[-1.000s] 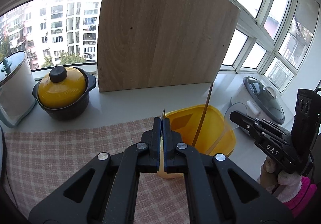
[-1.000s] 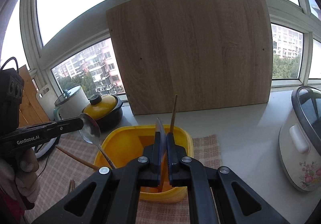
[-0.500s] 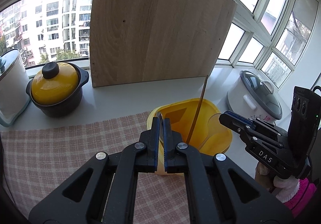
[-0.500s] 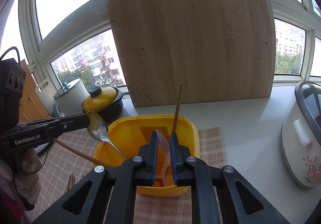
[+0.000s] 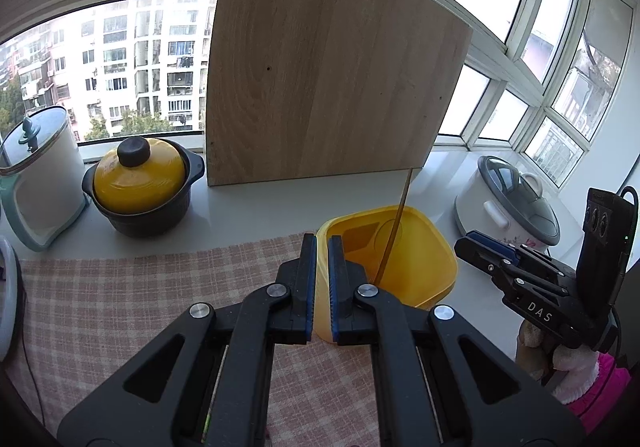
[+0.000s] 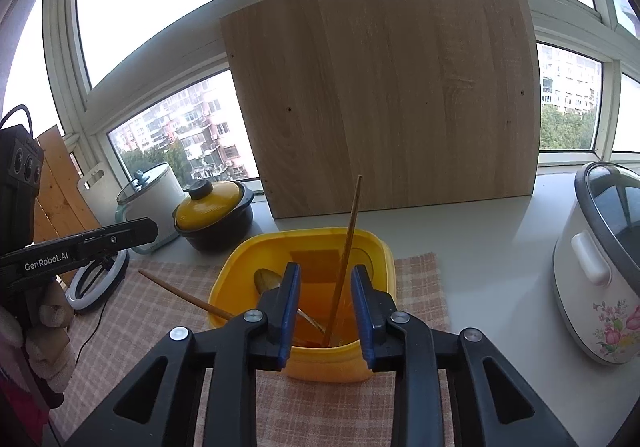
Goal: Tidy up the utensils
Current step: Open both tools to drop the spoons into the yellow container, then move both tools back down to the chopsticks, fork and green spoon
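Observation:
A yellow plastic container (image 6: 308, 247) stands on the checked cloth (image 6: 120, 331). A wooden chopstick (image 6: 346, 251) leans upright inside it, and a metal spoon (image 6: 270, 281) lies in it. My right gripper (image 6: 325, 311) is open and empty just above the container's near rim. My left gripper (image 5: 319, 279) is slightly open and empty at the container's (image 5: 412, 275) left rim; the chopstick (image 5: 394, 235) shows there too. Another wooden chopstick (image 6: 180, 295) lies on the cloth against the container's left side.
A large wooden board (image 6: 392, 103) leans on the window behind. A yellow-lidded black pot (image 5: 140, 187) and a white kettle (image 5: 36, 175) stand at the left. A white rice cooker (image 6: 600, 267) stands at the right. A white ring (image 6: 96, 279) lies at the left.
My left gripper opened and let the spoon drop into the container. My right gripper opened wide and released the chopstick, which now leans in the container.

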Tool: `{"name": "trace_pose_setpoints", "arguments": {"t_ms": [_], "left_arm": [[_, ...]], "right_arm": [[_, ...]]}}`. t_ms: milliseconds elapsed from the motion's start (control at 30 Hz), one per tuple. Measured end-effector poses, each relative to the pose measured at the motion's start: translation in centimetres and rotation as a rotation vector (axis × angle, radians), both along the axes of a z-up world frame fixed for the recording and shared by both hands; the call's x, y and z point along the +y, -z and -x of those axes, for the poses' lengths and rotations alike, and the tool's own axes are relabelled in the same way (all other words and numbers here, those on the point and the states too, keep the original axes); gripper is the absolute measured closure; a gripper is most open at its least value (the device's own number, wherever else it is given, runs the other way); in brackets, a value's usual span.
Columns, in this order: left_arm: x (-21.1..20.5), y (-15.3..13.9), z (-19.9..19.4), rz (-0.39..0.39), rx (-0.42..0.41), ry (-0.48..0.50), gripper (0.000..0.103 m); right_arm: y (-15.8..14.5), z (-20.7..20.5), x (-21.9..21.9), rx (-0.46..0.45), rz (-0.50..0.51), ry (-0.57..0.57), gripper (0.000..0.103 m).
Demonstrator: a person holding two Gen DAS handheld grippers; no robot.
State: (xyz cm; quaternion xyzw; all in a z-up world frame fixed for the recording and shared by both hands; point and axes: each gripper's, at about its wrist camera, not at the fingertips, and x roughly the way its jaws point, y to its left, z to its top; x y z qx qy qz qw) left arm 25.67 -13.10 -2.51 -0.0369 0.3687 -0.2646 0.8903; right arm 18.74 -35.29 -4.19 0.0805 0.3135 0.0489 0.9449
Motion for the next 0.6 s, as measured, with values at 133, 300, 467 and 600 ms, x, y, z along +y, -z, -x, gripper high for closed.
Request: {"name": "trace_pose_setpoints", "arguments": {"t_ms": [133,300,467,600], "left_arm": [[2.0,-0.5,1.2,-0.004,-0.015,-0.030,0.100],[5.0,-0.4,2.9,-0.026,-0.029,-0.082,0.089],[8.2,0.6,4.8,-0.046,-0.013,-0.136,0.075],[10.5,1.9,6.2,-0.061,0.015,-0.167,0.074]], "right_arm": [[-0.4,1.2,0.3,-0.017,-0.001,-0.006,0.065],[-0.6,2.9,0.9,-0.040,-0.025,-0.024,0.049],[-0.2,4.3,2.1,-0.033,-0.036,-0.064,0.044],[0.5,5.4,3.8,-0.020,-0.016,-0.108,0.044]]}}
